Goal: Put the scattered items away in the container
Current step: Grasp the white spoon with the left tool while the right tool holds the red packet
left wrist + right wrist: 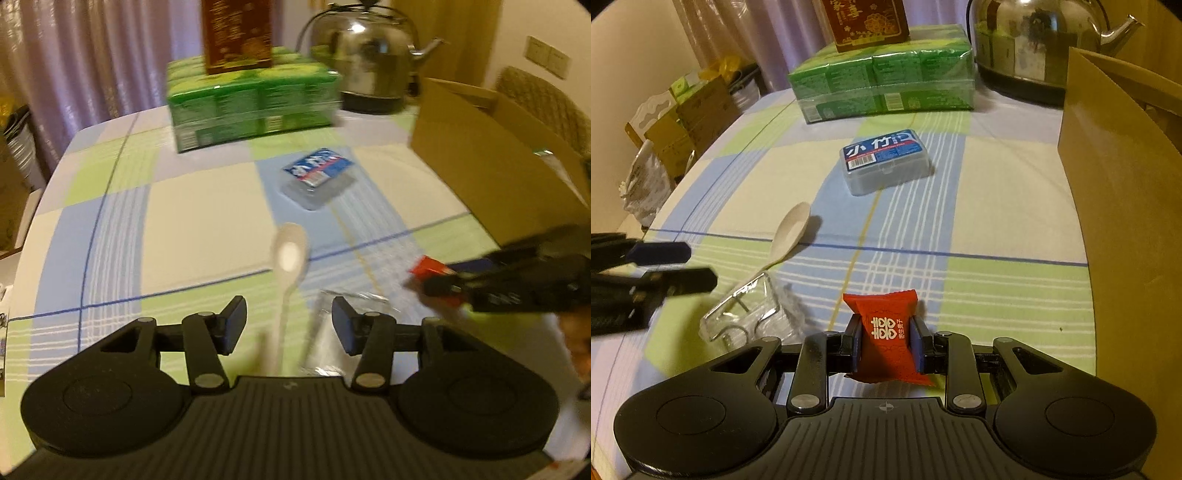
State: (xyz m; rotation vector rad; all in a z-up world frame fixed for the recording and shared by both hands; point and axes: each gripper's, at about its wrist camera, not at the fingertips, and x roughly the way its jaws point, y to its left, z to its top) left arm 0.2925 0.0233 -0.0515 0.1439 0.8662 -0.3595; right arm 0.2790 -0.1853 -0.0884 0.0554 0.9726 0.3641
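My right gripper (885, 341) is shut on a red candy packet (888, 332), held just above the checked tablecloth; in the left wrist view that gripper (439, 284) comes in from the right with the red packet (430, 266) at its tip. My left gripper (289, 325) is open, its fingers either side of a white plastic spoon's (290, 258) handle and a clear plastic packet (325, 339). In the right wrist view the spoon (788, 234) and the clear packet (746, 312) lie left of centre. A clear box with a blue label (886, 160) lies further off. The cardboard box (1126, 192) stands open on the right.
A green multipack of tissues (882, 85) with a brown carton (868, 22) on top stands at the back. A steel kettle (1034, 40) sits behind the cardboard box. Boxes and bags (672, 122) crowd the floor beyond the table's left edge.
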